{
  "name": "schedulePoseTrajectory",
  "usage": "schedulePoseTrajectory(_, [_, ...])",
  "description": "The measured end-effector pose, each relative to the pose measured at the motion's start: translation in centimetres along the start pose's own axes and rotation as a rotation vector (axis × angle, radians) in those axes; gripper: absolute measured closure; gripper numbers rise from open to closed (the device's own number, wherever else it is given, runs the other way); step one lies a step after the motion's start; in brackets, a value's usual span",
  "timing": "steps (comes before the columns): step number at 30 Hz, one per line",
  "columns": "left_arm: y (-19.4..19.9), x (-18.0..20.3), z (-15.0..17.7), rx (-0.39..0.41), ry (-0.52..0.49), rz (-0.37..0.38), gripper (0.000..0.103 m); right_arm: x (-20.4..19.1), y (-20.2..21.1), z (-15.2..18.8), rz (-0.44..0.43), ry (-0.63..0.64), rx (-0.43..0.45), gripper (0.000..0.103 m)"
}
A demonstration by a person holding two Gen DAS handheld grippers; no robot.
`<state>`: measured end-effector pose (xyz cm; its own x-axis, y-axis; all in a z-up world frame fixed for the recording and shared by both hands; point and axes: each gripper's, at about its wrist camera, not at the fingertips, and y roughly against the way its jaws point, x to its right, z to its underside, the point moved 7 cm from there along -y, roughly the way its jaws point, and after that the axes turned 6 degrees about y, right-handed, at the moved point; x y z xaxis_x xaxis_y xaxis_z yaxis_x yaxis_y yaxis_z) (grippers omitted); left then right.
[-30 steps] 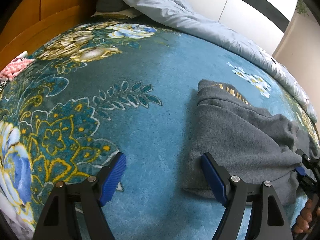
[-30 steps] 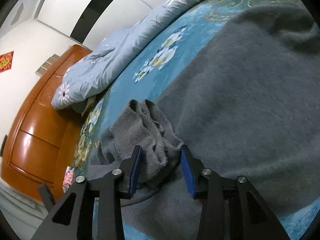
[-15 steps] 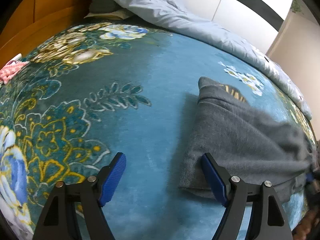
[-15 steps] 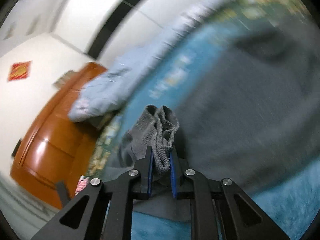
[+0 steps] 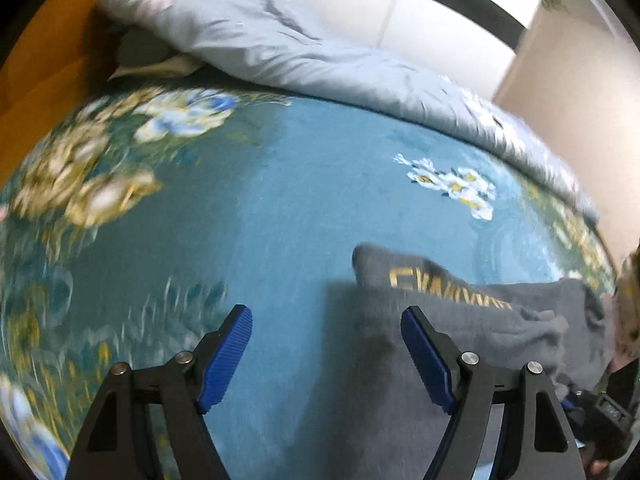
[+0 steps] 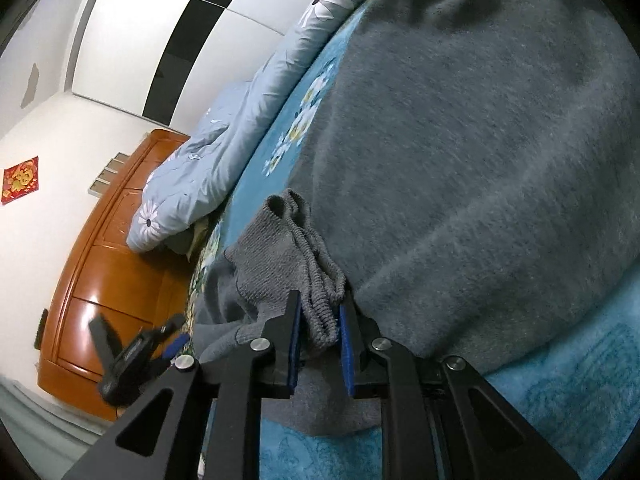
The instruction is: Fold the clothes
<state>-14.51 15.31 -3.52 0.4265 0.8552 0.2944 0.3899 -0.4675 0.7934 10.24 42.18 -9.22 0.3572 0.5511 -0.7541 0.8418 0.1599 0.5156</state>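
A dark grey sweatshirt (image 5: 472, 320) with gold lettering lies on the blue floral bedspread (image 5: 280, 208). My left gripper (image 5: 326, 354) is open and empty, hovering over the sweatshirt's left edge; its right finger is over the cloth. In the right wrist view the sweatshirt (image 6: 480, 160) fills the right side. My right gripper (image 6: 320, 334) is shut on its bunched ribbed cuff (image 6: 296, 264), with the blue pads pressing the knit from both sides. The left gripper (image 6: 132, 356) shows at the lower left of that view.
A light blue duvet (image 5: 280, 52) is heaped along the far side of the bed, next to the white wall. An orange wooden headboard (image 6: 104, 280) stands at the bed's end. A hand (image 5: 628, 304) is at the right edge of the left wrist view.
My right gripper closed on the ribbed cuff and holds it. My left gripper swung toward the far side of the bed; the sweatshirt's lettering came into view.
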Motion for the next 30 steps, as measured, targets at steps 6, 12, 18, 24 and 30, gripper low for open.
schedulePoseTrajectory(6, [-1.8,1.6,0.1,-0.082,-0.050,0.081,0.088,-0.1,-0.3,-0.1,-0.004,0.012,-0.004,0.087])
schedulePoseTrajectory(12, [-1.1,2.8,-1.6,-0.011,-0.034,0.107,0.094,0.0,-0.5,-0.2,-0.015,0.012,-0.008,0.087])
schedulePoseTrajectory(18, [-1.8,3.9,-2.5,0.026,-0.056,0.061,0.094,0.2,-0.4,-0.2,-0.022,0.011,-0.014,0.087])
schedulePoseTrajectory(24, [-2.1,2.5,-0.9,-0.010,-0.018,-0.002,0.090,0.1,-0.1,-0.2,-0.028,0.020,-0.016,0.086])
schedulePoseTrajectory(30, [2.2,1.9,0.1,0.085,0.028,-0.055,0.066,-0.3,4.8,-2.8,0.007,0.064,0.108,0.079])
